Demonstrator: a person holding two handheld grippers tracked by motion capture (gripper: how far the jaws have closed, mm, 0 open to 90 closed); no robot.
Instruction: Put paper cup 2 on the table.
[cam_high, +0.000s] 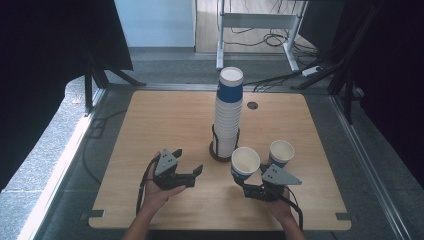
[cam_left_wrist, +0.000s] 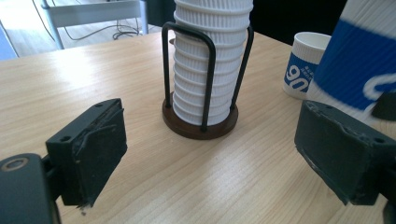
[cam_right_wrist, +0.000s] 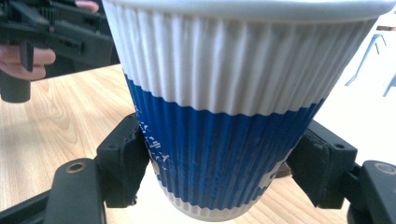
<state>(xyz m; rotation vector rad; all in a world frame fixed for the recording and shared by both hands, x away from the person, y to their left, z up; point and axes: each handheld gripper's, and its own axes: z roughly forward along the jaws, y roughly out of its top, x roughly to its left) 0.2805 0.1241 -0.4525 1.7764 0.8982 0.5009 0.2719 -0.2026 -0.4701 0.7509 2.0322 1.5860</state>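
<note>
1. High view: the right gripper (cam_high: 248, 181) grasps a ribbed paper cup (cam_high: 245, 162), white at the rim and blue lower down, held tilted above the desk (cam_high: 150, 120) near its near edge, right of the middle.
2. Right gripper view: both black jaws press on the blue band of the held cup (cam_right_wrist: 233, 116), one on each side, and its base hangs clear of the wood.
3. High view: a second cup (cam_high: 281, 152) stands upright on the desk just beside the held one, toward the right edge.
4. High view: a tall stack of cups (cam_high: 228, 112) rises from a wire holder (cam_high: 222, 150) on a dark round base at the middle of the desk, just beyond the held cup.
5. High view: the left gripper (cam_high: 190, 162) lies in the left hand (cam_high: 157, 192) near the near edge, left of the middle, pointing toward the holder.
6. Left gripper view: its jaws stand apart and released, with bare wood between them; the stack (cam_left_wrist: 210, 65) in its holder is straight ahead, well apart from the pads.
7. Left gripper view: the held cup (cam_left_wrist: 364, 60) shows at the right edge, beyond the right jaw, and the standing cup (cam_left_wrist: 306, 65) sits behind it.
</note>
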